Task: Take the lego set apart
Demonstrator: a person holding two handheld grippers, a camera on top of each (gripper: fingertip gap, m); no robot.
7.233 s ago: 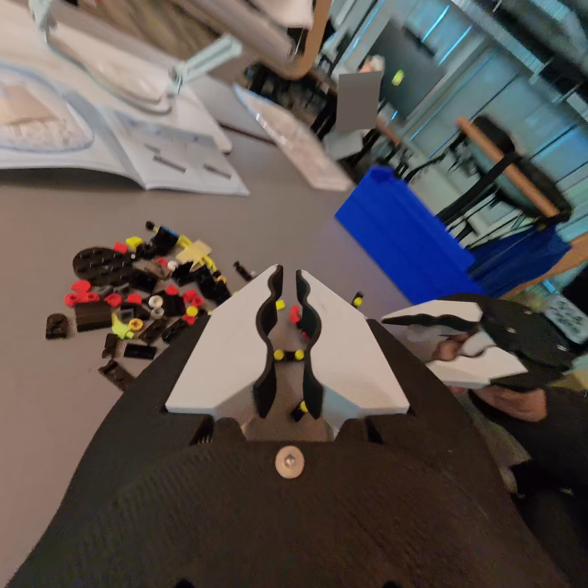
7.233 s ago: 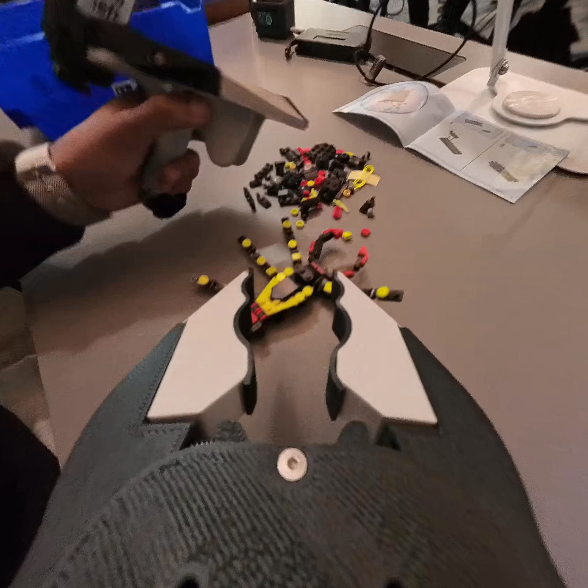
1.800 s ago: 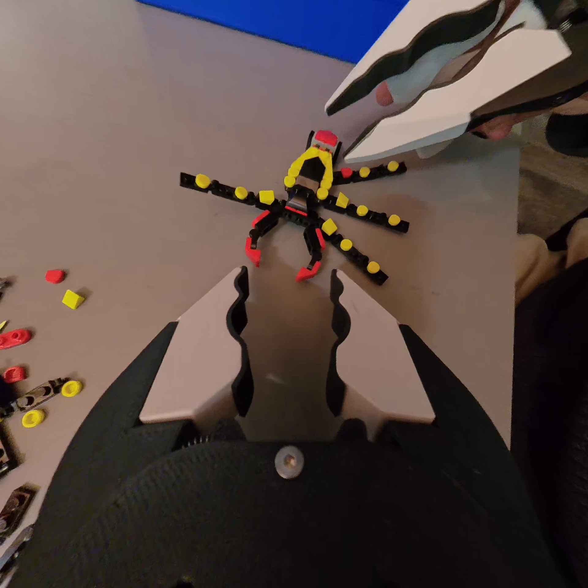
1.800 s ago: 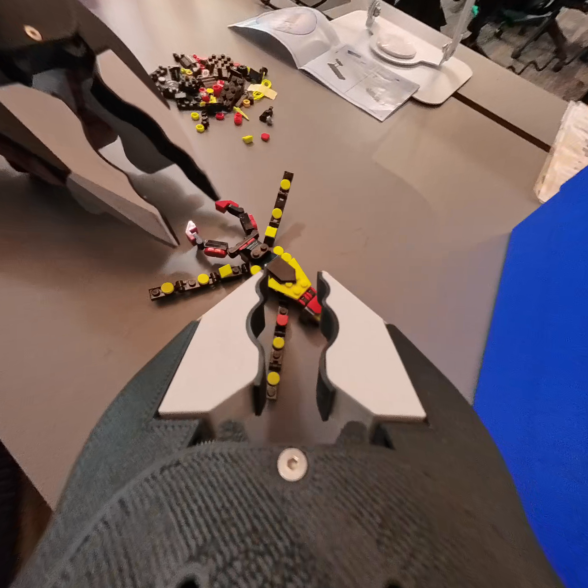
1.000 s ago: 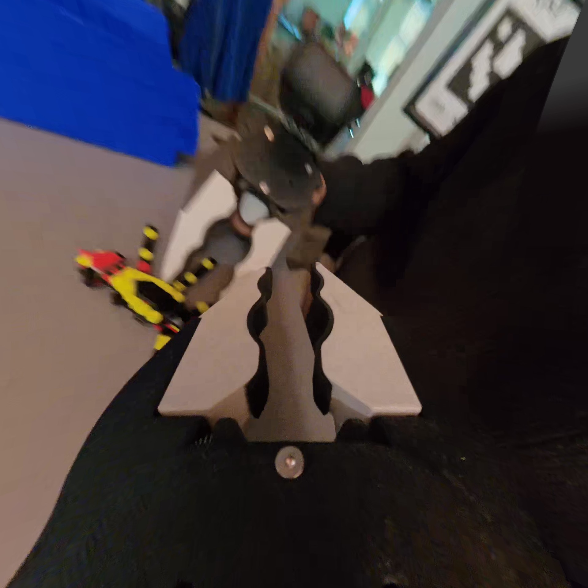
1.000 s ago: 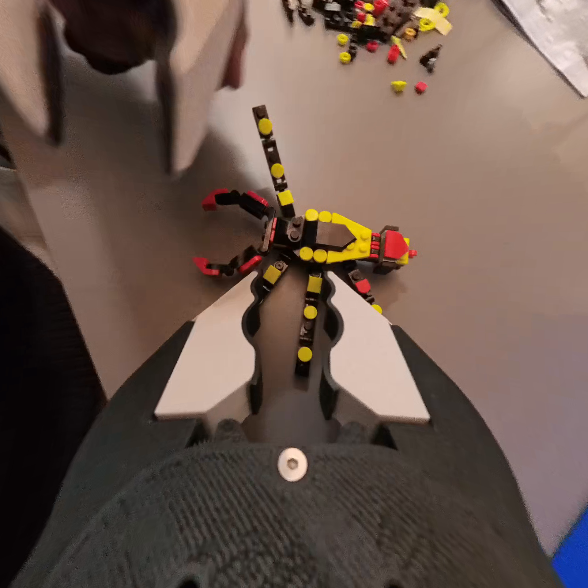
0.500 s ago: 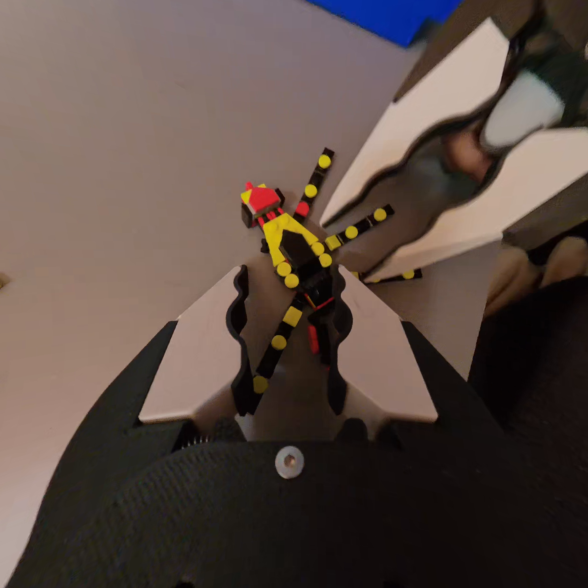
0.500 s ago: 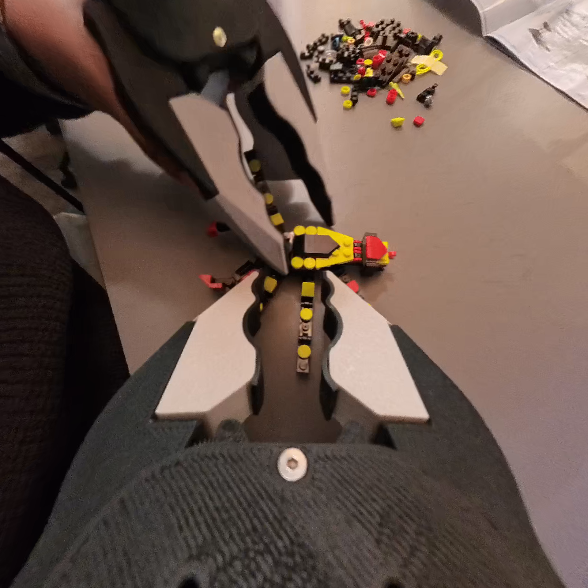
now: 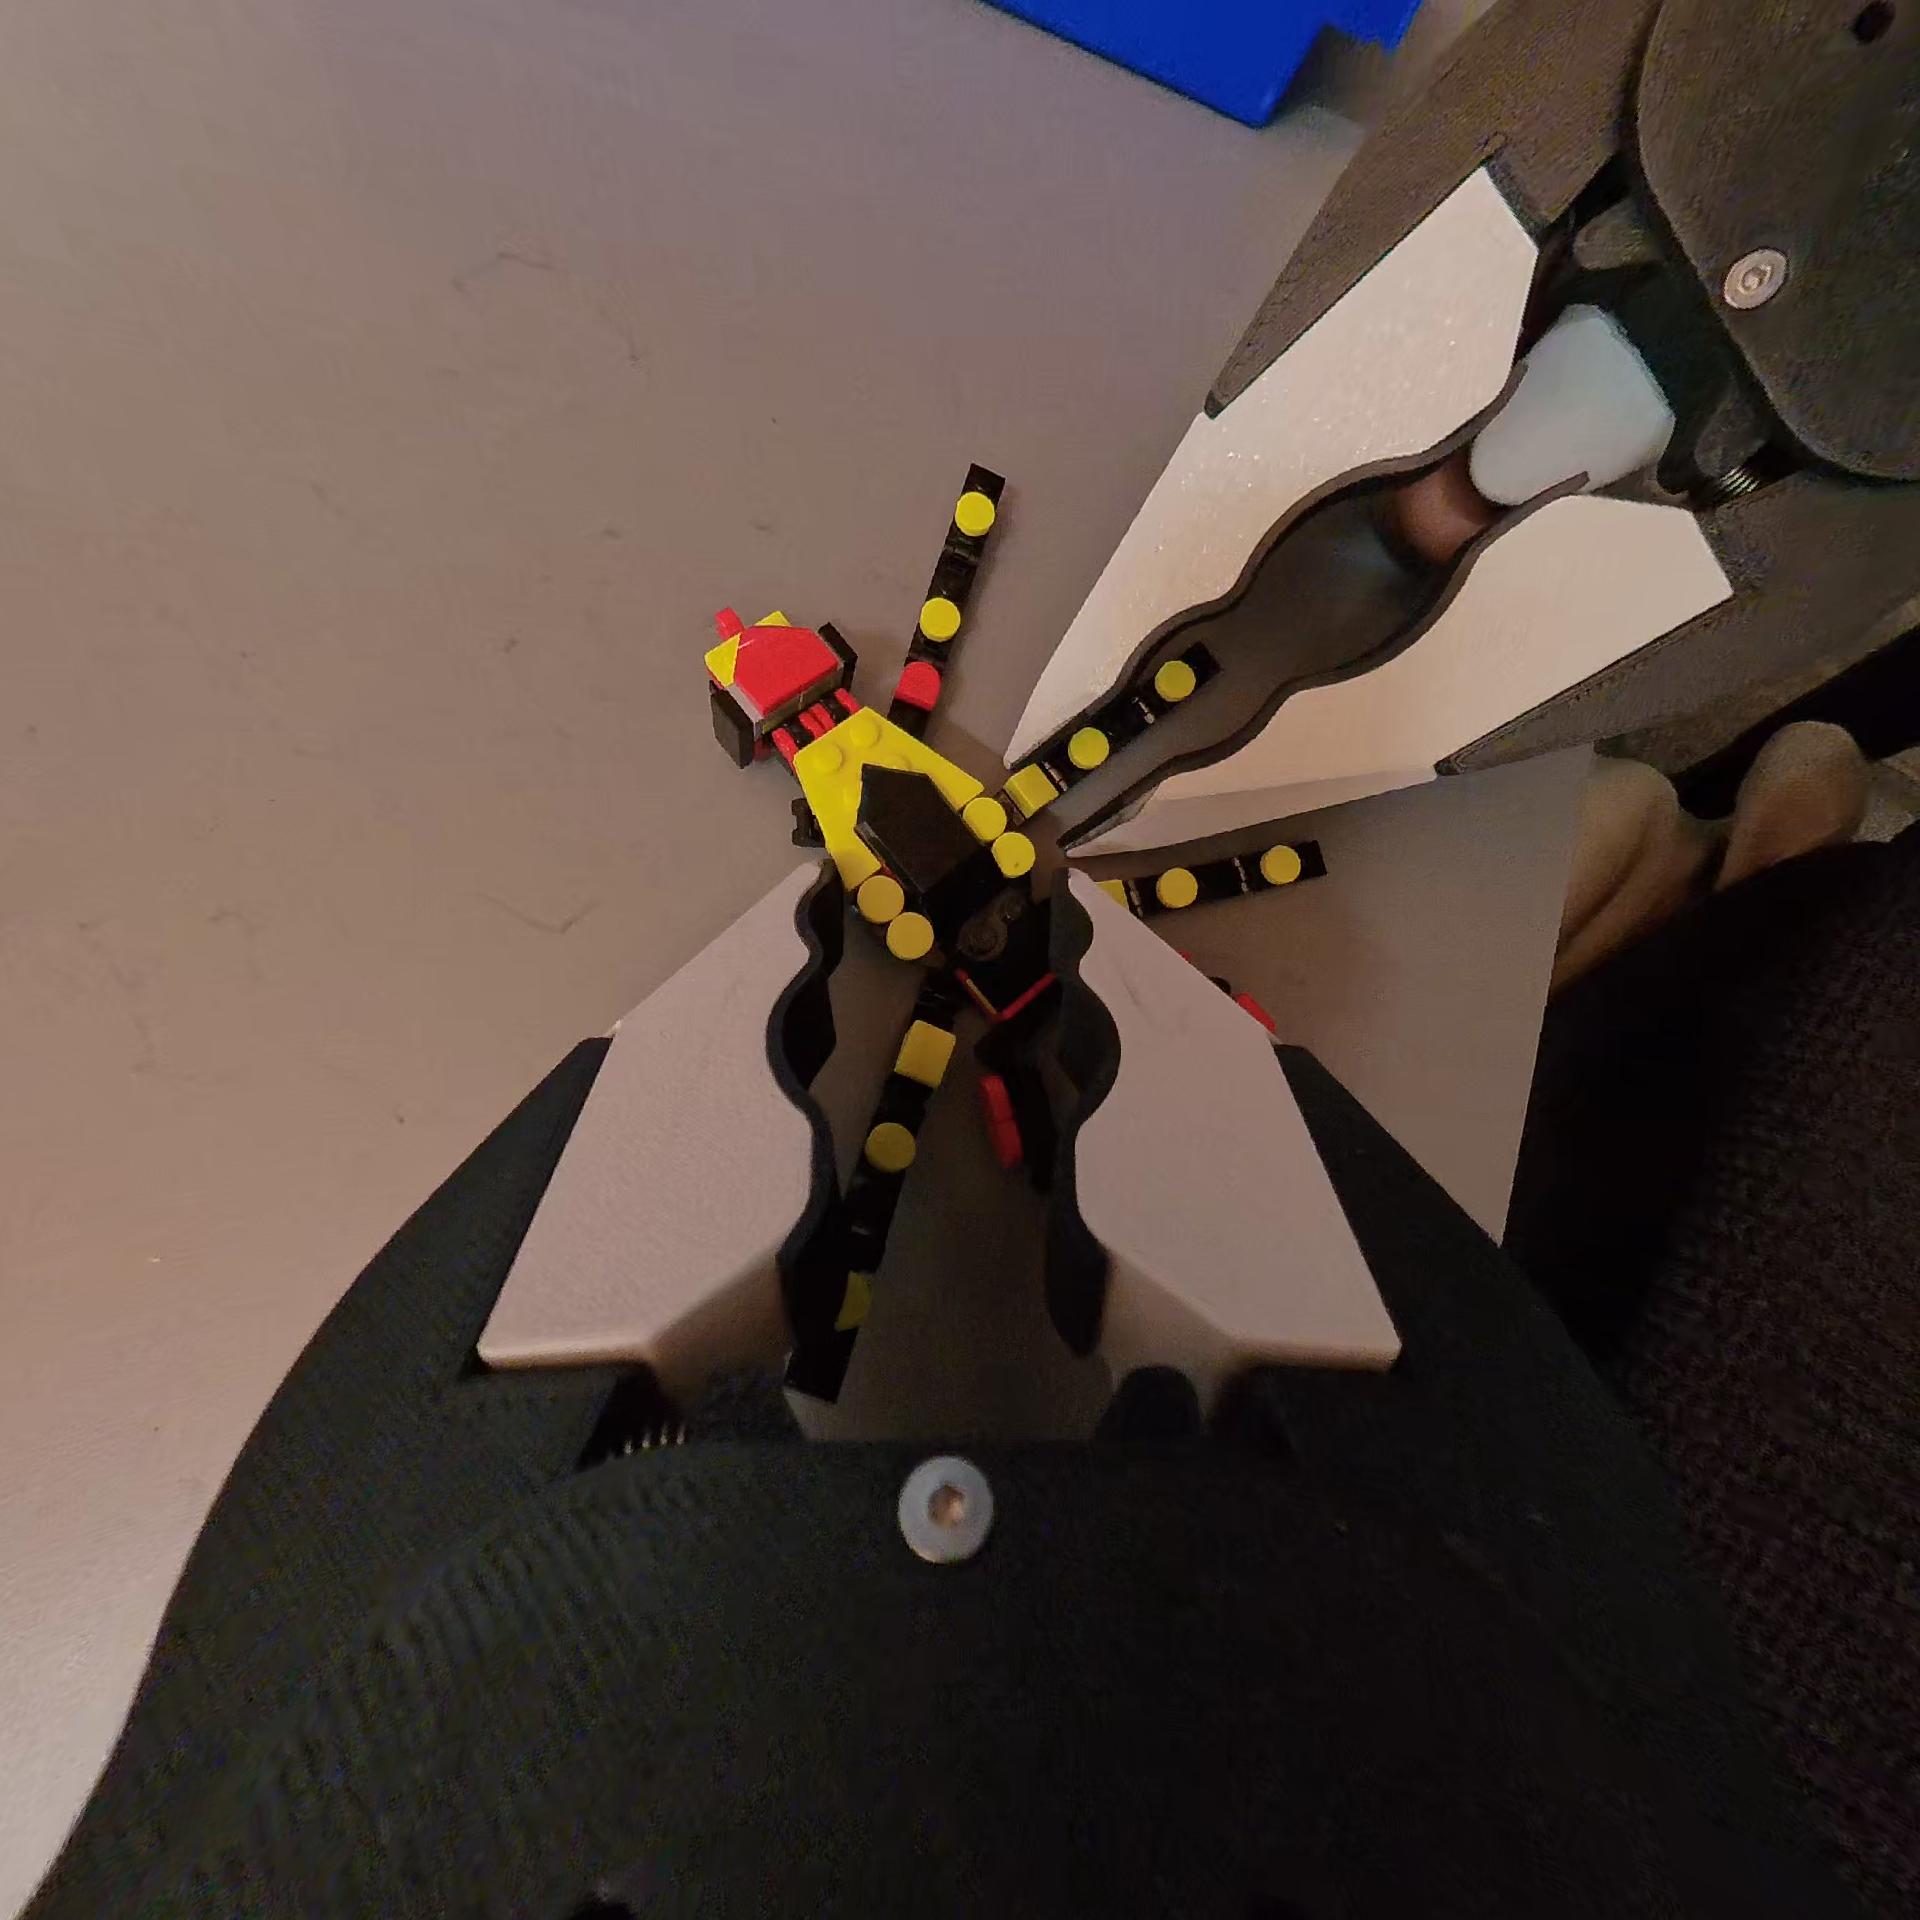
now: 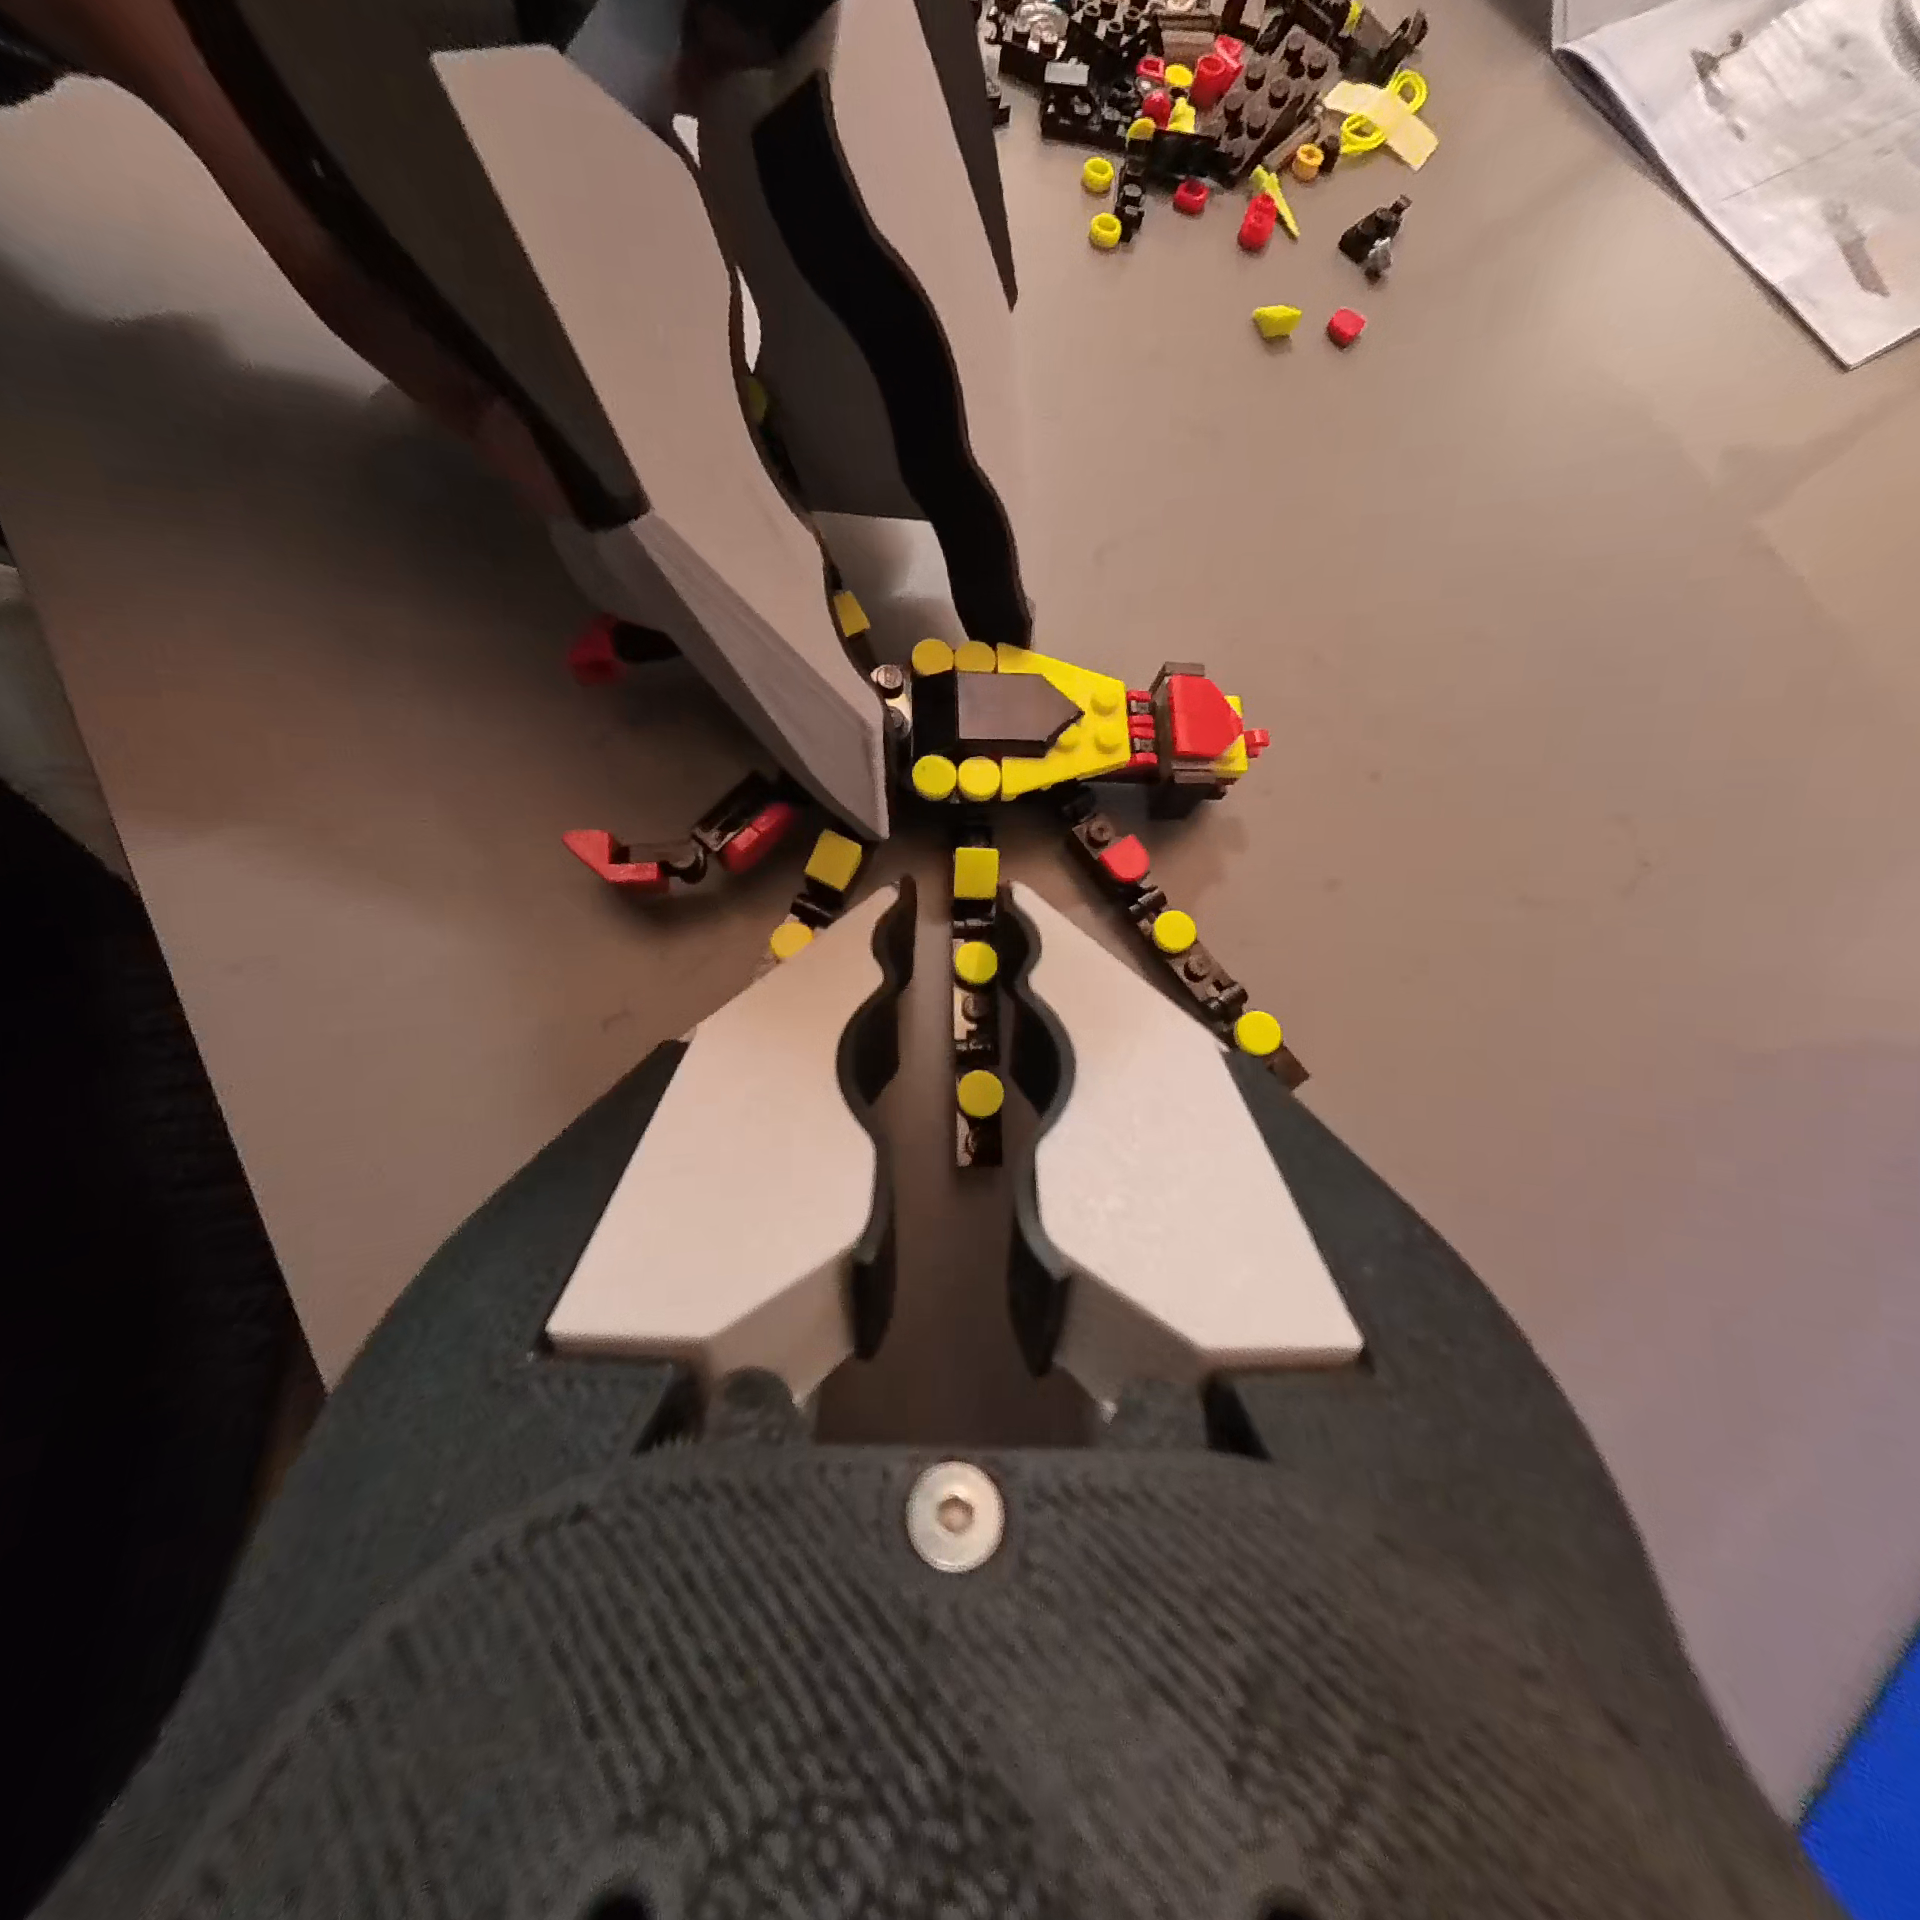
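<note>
1. Step in hand, by the look of it: pulling a leg off the lego set (image 10: 1023,722), a spider-like build w/ yellow-black body, red end, studded black legs. Sits flat on the grey table (image 10: 1455,644), near its edge, mostly intact.
2. Right gripper (image 10: 961,899): jaws apart, straddling one black leg w/ yellow studs (image 10: 977,1023) lengthwise; narrow gaps either side, not clamped yet. Tips just short of the body.
3. Left gripper (image 9: 935,883): jaws apart too, tips either side of the body's dark middle; another leg (image 9: 883,1153) and a red claw (image 9: 1000,1117) lie between the fingers. Contact w/ body unclear.
4. Pose: both tilted down steeply toward the table, converging on the build roughly at right angles, tips near each other.
5. Next, prob.: left closes on body to brace, right shuts on leg, then pulls or twists off. Needs firm hold on body, else whole thing lifts.
6. Elsewhere: loose pieces (image 10: 1205,114) in a pile well apart, booklet (image 10: 1787,145) beyond.
</note>
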